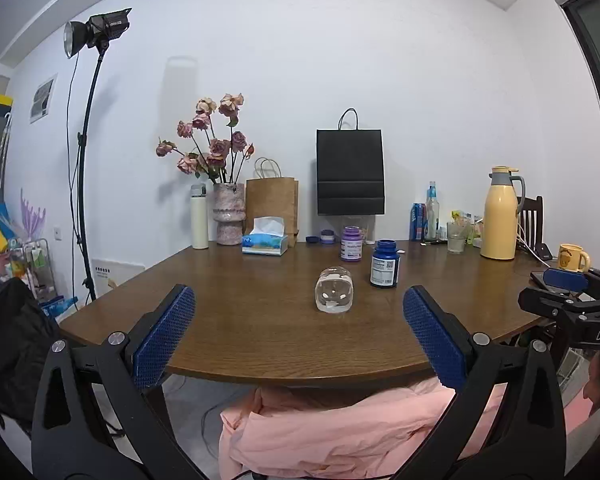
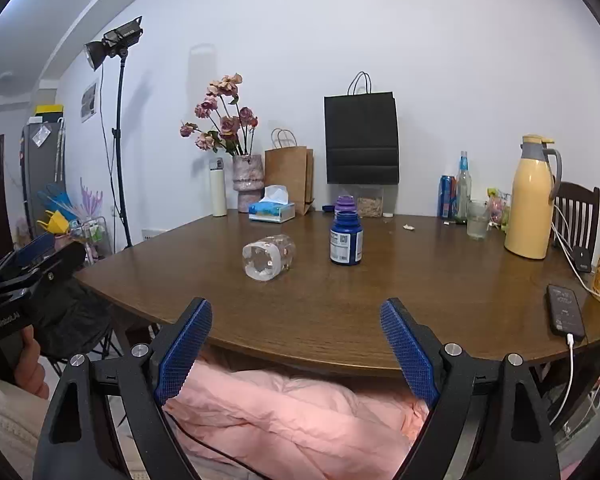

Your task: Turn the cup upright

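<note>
A clear glass cup (image 1: 335, 290) lies on its side near the middle of the brown wooden table (image 1: 240, 320), its base toward me. It also shows in the right wrist view (image 2: 268, 257). My left gripper (image 1: 299, 304) is open and empty, held at the table's near edge, well short of the cup. My right gripper (image 2: 296, 318) is open and empty too, at the near edge, with the cup ahead and slightly left. The right gripper also shows at the right edge of the left wrist view (image 1: 568, 292).
A blue pill bottle (image 1: 384, 264) stands just right of the cup, a purple one (image 1: 351, 244) behind. A tissue box (image 1: 265, 237), vase, paper bags, a yellow thermos (image 1: 500, 214), a mug (image 1: 574, 258) and a phone (image 2: 565, 312) line the back and right.
</note>
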A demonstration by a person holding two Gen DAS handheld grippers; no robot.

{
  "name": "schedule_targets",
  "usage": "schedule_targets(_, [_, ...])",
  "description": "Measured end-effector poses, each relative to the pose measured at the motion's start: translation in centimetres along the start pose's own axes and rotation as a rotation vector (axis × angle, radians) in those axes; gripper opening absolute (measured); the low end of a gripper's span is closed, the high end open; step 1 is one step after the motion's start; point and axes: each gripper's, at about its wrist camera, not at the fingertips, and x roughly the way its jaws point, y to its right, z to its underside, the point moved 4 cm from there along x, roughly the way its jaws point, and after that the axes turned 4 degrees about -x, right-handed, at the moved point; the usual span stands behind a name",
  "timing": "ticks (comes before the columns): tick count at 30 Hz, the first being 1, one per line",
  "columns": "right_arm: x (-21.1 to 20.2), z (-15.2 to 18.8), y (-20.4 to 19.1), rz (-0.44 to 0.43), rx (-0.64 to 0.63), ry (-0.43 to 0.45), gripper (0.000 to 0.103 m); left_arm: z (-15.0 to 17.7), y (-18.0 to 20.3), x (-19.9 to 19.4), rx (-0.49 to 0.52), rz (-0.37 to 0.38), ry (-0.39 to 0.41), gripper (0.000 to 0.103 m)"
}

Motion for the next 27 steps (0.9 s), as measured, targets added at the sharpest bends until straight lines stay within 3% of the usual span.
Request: schedule_targets(27, [0.09,0.39,-0.17,-0.009,0.006,0.001,0.09,0.46,-0.41,-0.3,0.005,0.014,-0.008,0.103])
